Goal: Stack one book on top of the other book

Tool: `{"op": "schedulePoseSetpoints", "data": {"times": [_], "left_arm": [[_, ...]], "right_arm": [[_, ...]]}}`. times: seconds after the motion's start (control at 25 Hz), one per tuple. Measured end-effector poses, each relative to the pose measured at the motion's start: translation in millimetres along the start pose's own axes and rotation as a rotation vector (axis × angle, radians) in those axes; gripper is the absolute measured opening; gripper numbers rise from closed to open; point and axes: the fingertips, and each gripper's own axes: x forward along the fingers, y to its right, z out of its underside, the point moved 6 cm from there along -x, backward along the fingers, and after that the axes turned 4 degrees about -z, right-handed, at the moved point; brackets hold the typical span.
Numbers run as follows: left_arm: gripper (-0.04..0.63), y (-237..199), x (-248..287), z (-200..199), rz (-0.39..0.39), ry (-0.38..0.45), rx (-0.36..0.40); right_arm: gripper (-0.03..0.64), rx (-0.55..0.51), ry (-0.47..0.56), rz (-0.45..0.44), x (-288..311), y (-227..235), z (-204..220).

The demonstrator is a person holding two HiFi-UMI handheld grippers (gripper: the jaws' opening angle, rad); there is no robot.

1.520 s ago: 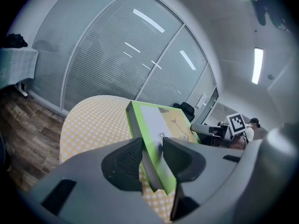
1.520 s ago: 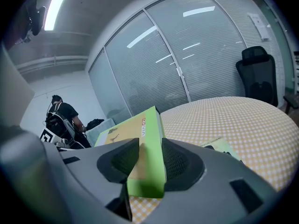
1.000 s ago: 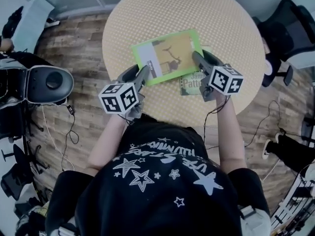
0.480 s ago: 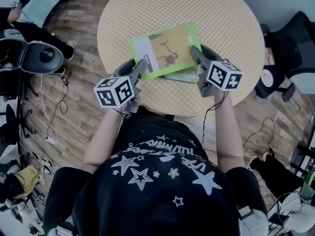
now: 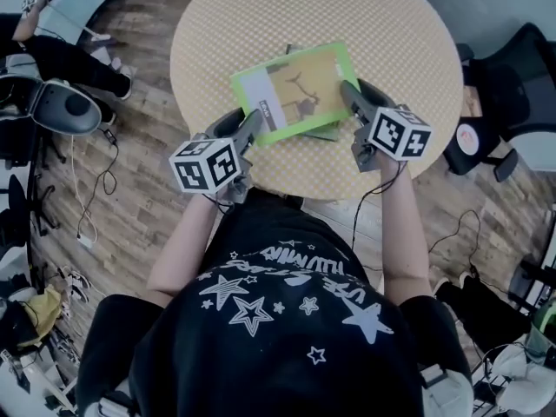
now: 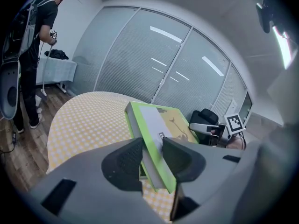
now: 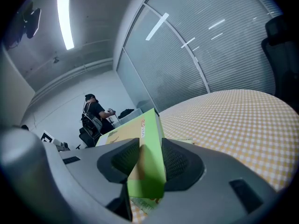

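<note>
**Green book clamped at both ends**

With our left gripper (image 5: pixel 251 126) we clench the near-left corner of the green book (image 5: pixel 295 89) – jaws pressed on its edge. It sits over the second book (image 5: pixel 323 132) on the round table (image 5: pixel 391 33), nearly covering it. Our right gripper (image 5: pixel 350 95) pinches its right edge.

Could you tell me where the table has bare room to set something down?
The round yellow-checked table is bare beyond the green-edged book and toward its right rim. The near edge is crowded: left gripper and right gripper clamp that book over a second book.
</note>
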Motion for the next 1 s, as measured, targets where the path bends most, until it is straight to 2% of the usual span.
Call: {"op": "schedulePoseSetpoints", "data": {"times": [0.4, 0.84, 1.0], "left_arm": [[0.137, -5.8, 5.6, 3.7, 0.030, -0.017, -0.009], [0.137, -16.1, 15.5, 2.3, 0.138, -0.092, -0.005], [0.137, -17.5, 14.9, 5.5, 0.125, -0.097, -0.021]], "right_arm": [[0.156, 0.007, -0.018, 0.037, 2.1, 1.4, 3.1], [0.156, 0.034, -0.042, 0.147, -1.6, -1.4, 4.7], [0.156, 0.015, -0.065, 0.129, 4.1, -2.1, 1.9]]}}
